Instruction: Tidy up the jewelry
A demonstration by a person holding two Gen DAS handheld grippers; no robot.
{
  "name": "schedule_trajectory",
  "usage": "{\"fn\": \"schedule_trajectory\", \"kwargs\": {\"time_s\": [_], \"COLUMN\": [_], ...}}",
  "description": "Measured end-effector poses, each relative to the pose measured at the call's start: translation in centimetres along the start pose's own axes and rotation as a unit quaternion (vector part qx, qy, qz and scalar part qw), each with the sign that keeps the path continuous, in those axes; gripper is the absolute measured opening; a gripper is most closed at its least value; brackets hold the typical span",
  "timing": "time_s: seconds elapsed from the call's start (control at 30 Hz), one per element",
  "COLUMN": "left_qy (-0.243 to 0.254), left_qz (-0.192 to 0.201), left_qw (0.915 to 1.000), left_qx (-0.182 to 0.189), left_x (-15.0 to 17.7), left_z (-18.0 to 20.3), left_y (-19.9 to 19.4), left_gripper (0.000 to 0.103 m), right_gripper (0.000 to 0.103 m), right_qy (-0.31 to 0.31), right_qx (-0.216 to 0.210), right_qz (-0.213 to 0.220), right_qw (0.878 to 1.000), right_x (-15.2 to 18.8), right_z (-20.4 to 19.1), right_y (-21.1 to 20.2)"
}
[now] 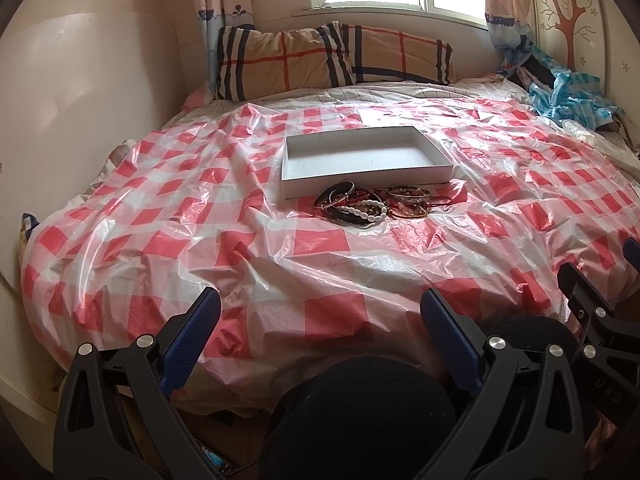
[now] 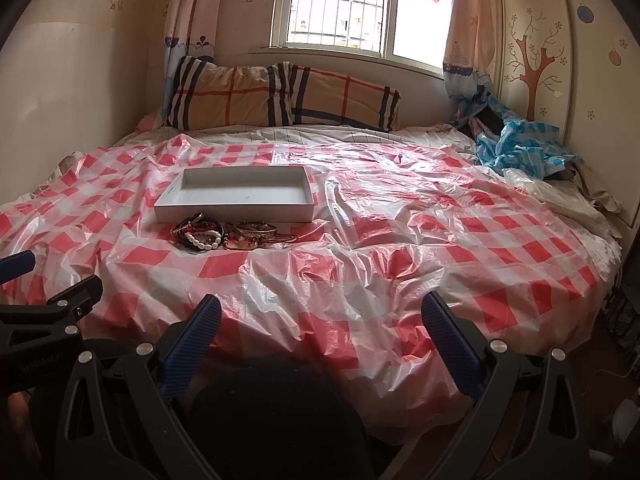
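A pile of bracelets and bangles lies on the bed, with a white bead bracelet in front, touching the near wall of an empty white shallow box. The pile and box also show in the right wrist view, left of centre. My left gripper is open and empty, low at the bed's near edge, well short of the pile. My right gripper is open and empty, to the right of the left one, also at the near edge.
The bed is covered by a crinkled red-and-white checked plastic sheet. Two plaid pillows lie under the window. A heap of blue checked plastic and clothes sits at the back right. A wall runs along the left.
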State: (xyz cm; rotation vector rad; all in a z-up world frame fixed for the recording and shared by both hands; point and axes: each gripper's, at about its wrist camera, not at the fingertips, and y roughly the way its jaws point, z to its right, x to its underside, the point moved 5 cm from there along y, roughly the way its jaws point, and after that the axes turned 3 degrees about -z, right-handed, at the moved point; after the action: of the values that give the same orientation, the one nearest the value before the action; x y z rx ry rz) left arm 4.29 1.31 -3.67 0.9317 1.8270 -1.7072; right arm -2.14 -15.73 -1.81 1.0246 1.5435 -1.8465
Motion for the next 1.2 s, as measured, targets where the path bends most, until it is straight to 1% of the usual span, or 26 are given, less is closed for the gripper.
{"fn": "schedule_trajectory", "kwargs": {"time_s": [1.2], "left_qy": [-0.001], "left_qz": [-0.001], "left_qw": [1.0], "left_qx": [0.002], "left_x": [-0.13], "left_z": [-0.24], "left_y": [0.06], "left_gripper": [0.096], "right_gripper": [0.096], "right_qy": [-0.001], "right_qx": [0.0], "right_qz": [-0.003], "right_qw": [1.0], "right_x": [-0.27], "right_z": [-0.06], "right_y": [0.01]}}
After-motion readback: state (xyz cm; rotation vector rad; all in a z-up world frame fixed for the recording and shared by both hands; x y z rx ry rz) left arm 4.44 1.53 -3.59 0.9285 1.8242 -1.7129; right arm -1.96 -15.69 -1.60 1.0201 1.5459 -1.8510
